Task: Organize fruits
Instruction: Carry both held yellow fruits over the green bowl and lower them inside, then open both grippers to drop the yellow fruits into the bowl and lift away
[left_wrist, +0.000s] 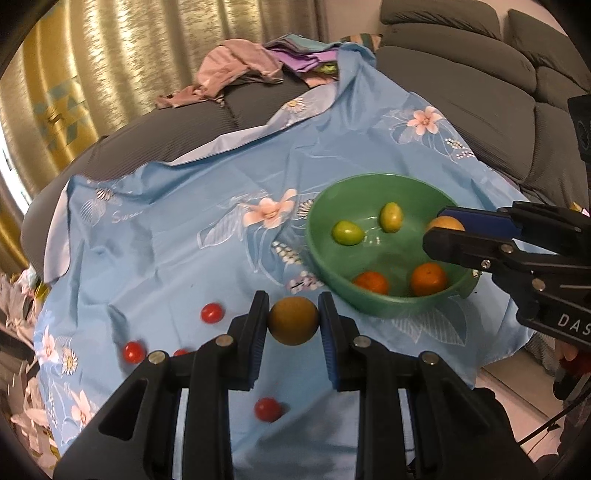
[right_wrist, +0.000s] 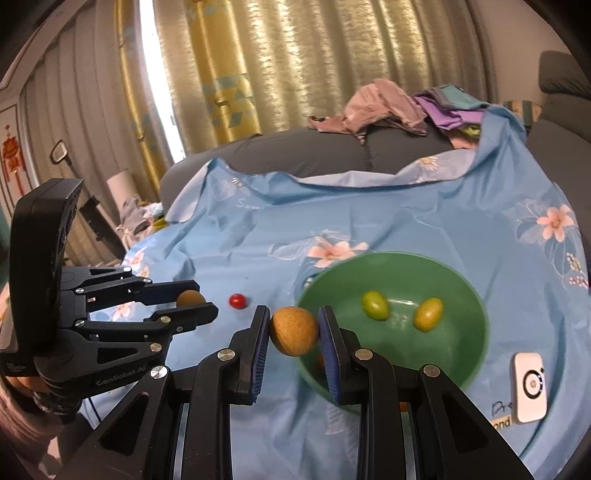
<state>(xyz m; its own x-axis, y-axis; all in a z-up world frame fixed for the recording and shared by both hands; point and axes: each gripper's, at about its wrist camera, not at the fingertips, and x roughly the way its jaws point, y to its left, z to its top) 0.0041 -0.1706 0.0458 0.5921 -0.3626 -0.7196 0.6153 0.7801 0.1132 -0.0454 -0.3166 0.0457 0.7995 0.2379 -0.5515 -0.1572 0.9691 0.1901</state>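
Observation:
A green bowl (left_wrist: 325, 236) sits on the blue floral cloth (left_wrist: 166, 229) and holds two green-yellow fruits (left_wrist: 347, 232) and two oranges (left_wrist: 428, 278). My left gripper (left_wrist: 293, 321) is shut on a round brown fruit (left_wrist: 293, 320), held above the cloth just left of the bowl. My right gripper (right_wrist: 293, 330) is shut on another round brown fruit (right_wrist: 294, 330), over the bowl's (right_wrist: 476, 306) near-left rim. The right gripper also shows in the left wrist view (left_wrist: 439, 225), over the bowl's right side. Several red cherry tomatoes (left_wrist: 211, 313) lie on the cloth left of the bowl.
A grey sofa (left_wrist: 480, 96) runs behind and right of the cloth. A pile of clothes (left_wrist: 240, 70) lies at the back. A small white device (right_wrist: 530, 387) lies on the cloth right of the bowl. Gold curtains (right_wrist: 277, 62) hang behind.

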